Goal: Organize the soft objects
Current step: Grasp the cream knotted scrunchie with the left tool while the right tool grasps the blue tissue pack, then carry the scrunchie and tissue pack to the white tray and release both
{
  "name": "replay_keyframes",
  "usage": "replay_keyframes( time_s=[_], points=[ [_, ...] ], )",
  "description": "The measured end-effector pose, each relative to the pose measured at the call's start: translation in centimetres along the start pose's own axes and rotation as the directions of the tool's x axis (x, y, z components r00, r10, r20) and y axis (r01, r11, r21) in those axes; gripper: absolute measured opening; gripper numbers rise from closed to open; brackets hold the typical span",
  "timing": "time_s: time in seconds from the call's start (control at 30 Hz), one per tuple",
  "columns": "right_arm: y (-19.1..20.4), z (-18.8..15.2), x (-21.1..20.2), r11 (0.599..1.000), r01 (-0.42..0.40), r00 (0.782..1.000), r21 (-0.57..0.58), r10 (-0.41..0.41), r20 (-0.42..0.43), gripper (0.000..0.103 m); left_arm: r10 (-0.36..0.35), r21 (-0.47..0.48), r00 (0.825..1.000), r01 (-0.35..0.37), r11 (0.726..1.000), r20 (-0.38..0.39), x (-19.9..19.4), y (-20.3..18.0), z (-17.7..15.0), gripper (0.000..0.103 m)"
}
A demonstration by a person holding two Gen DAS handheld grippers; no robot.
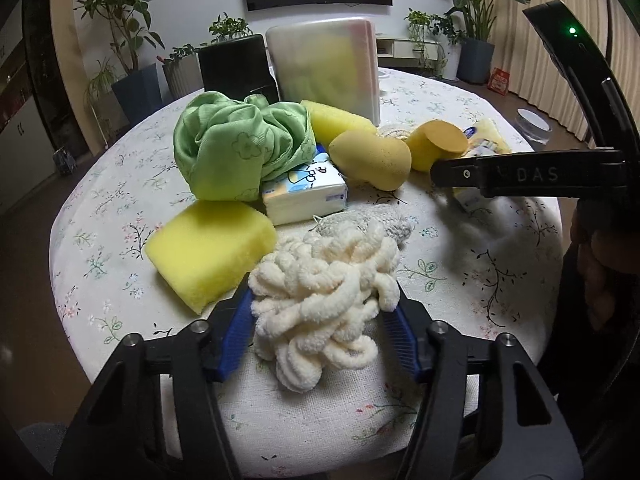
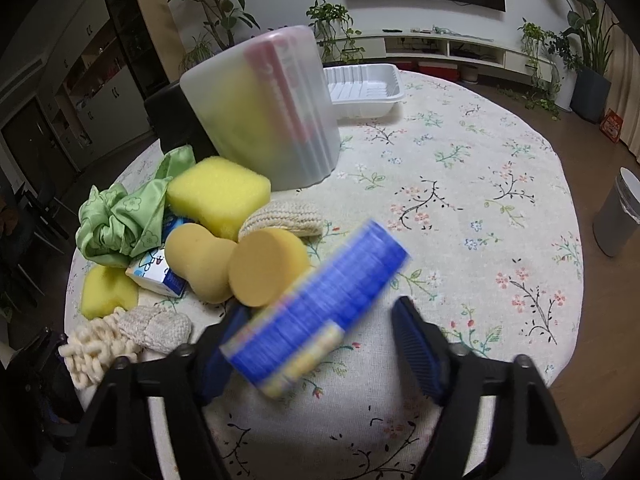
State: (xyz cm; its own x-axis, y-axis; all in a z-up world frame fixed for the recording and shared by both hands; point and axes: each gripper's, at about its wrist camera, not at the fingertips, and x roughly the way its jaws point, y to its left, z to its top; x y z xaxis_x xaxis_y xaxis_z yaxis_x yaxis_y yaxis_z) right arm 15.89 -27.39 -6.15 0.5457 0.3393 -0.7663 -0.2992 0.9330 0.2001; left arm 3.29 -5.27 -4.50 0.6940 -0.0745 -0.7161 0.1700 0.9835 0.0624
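Observation:
My left gripper (image 1: 320, 316) has its blue pads on both sides of a cream chenille bundle (image 1: 324, 300) on the round table; the pads touch it. My right gripper (image 2: 320, 344) is open, and a blurred blue and yellow packet (image 2: 320, 300) lies or falls between its fingers, against the left pad only. A green cloth (image 1: 236, 148), yellow sponges (image 1: 212, 248), a tissue pack (image 1: 304, 192), tan sponges (image 1: 372, 160) and a knitted pad (image 1: 368, 222) are piled mid-table. A translucent bin (image 2: 264, 116) holding a yellow sponge stands behind them.
A white plastic tray (image 2: 364, 84) sits at the far side of the table. The floral tablecloth (image 2: 460, 184) covers the table. A black box (image 1: 236, 64) stands left of the bin. A grey floor bin (image 2: 620, 212) stands off the table at the right.

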Motion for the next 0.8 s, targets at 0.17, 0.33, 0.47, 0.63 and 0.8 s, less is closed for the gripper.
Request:
replay_keyframes(
  time_s=[0.17, 0.33, 0.47, 0.63, 0.8],
  points=[
    [0.1, -0.1, 0.0, 1.0, -0.001, 1.0, -0.009, 0.001, 0.008, 0.056, -0.024, 0.003, 1.0, 0.024, 1.0, 0.008, -0.1, 0.0, -0.1, 0.029],
    [0.2, -0.2, -0.2, 1.0, -0.025, 1.0, -0.015, 0.025, 0.01, 0.038, -0.044, -0.006, 0.999, 0.044, 0.999, 0.015, -0.3, 0.1, -0.3, 0.019],
    [0.4, -0.4, -0.7, 1.0, -0.014, 1.0, -0.022, 0.014, 0.017, 0.029, -0.048, -0.018, 0.998, 0.049, 0.999, 0.033, -0.8, 0.3, -0.2, 0.017],
    [0.4, -0.4, -1.9, 1.0, -0.003, 0.999, -0.026, 0.004, 0.039, 0.026, -0.032, -0.031, 0.998, 0.034, 0.999, 0.056, -1.5, 0.6, -0.3, 0.016],
    [0.8, -0.8, -2.8, 0.999, 0.013, 0.999, -0.044, -0.011, 0.048, 0.026, -0.03, -0.071, 0.997, 0.035, 0.997, 0.074, -2.2, 1.5, -0.4, 0.016]
  ],
)
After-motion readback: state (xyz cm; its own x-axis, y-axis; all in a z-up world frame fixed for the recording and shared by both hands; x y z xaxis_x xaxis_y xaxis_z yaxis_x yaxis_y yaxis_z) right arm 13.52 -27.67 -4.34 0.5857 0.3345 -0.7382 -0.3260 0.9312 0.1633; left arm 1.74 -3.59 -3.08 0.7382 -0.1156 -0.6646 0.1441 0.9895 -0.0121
